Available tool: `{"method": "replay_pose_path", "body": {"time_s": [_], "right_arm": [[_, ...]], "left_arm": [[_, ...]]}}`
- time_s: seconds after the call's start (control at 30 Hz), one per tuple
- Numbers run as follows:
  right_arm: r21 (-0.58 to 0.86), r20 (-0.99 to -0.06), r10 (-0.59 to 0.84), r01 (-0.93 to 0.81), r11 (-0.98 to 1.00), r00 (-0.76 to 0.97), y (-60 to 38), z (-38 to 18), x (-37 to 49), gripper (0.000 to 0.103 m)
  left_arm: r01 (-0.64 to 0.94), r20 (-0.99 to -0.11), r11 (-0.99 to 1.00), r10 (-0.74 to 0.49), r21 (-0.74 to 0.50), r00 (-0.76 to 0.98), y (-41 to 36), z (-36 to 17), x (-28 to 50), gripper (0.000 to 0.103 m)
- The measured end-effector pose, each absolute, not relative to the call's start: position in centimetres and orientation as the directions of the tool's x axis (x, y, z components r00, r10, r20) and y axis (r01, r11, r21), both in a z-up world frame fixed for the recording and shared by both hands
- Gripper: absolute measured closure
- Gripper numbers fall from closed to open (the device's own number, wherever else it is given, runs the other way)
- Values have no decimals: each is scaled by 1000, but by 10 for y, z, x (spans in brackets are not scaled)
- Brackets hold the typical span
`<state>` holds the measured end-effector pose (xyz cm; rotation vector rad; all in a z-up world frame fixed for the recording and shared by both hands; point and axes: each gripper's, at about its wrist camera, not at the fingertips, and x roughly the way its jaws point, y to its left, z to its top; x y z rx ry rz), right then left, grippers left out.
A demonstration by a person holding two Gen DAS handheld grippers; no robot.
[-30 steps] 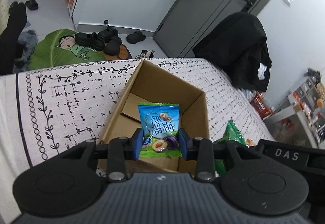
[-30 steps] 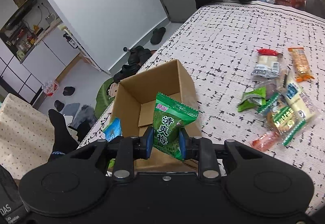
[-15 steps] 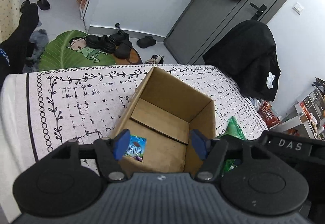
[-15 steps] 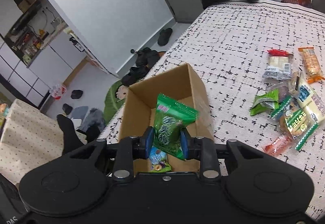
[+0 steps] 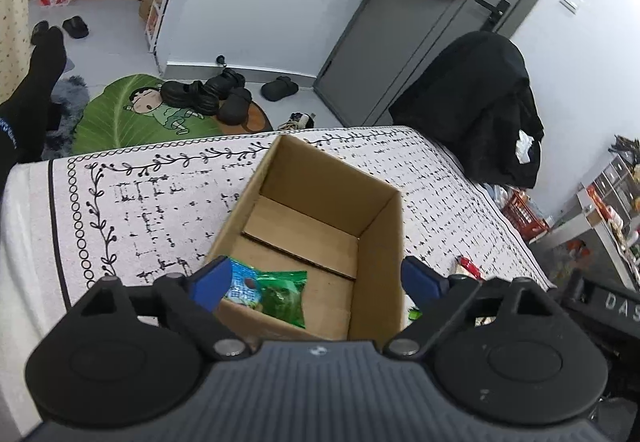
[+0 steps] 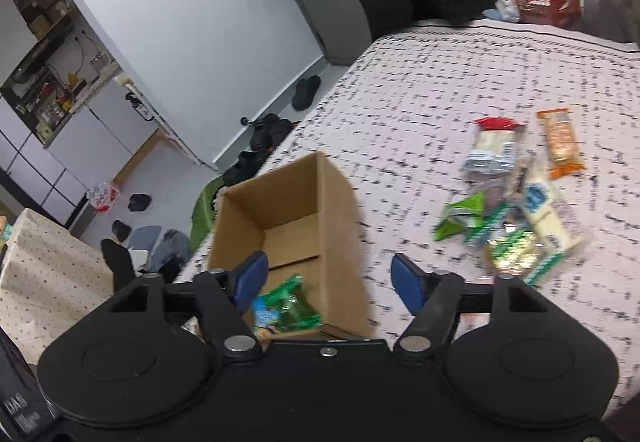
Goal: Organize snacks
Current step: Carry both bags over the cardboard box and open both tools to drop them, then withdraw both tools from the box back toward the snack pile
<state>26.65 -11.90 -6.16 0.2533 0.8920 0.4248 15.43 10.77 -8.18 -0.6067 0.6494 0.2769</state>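
With both packets released, the left claw point(image 5: 316, 278) and the right claw point(image 6: 325, 282) now stand wide apart and empty above the open brown cardboard box point(image 5: 384, 226). A second ago each blue-padded claw pinched a sachet over the box: the left held a blue-and-green plum-candy packet, the right a green plum-candy packet. Both pairs of jaws have just been opening, and nothing lies between them now.

Both sachets rest on the box floor at its near end. In the left wrist view the blue-and-green plum-candy packet point(image 5: 240, 288) lies beside the left wall, partly hidden by the left pad, and the green plum-candy packet point(image 5: 284, 300) lies against it, apparently overlapping. The right wrist view shows the same pair point(image 6: 286, 308) in a heap, too blurred to tell which is on top. The far half of the box floor is bare.

Two snacks are thus stowed. The box sits near the edge of the white bedspread with black dashes point(image 5: 160, 201). Well apart from it, on the same spread, waits a loose cluster of unsorted snack packets point(image 6: 516, 197), among them an orange-wrapped bar point(image 6: 560, 143) and a red-topped clear packet point(image 6: 494, 141). The organizing is judged early in progress: the next step likely calls for both claws to travel to that cluster for fresh pickups.
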Motion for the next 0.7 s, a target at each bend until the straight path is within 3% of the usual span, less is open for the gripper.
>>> {"method": "replay_pose_path", "body": {"time_s": [0.17,0.47,0.57,0.7], "right_arm": [[360,-703,427,-234,903,568,-145,-61,261,24],[365,-694,403,-192,911,596,-183,-60,257,18],[368,-691,396,-177,913,605,-195,-60,256,18],[366,-686,384,-164,916,617,-209,-62,256,12]], "left_arm": [[-377,-630,820,26,-431,776,91,-72,155,8],[-309,-626,862,-12,-402,780,55,-61,158,8],[-301,-612,863,-13,-407,791,47,-59,155,0],[-268,-619,876,-43,-400,784,33,-59,158,0]]}}
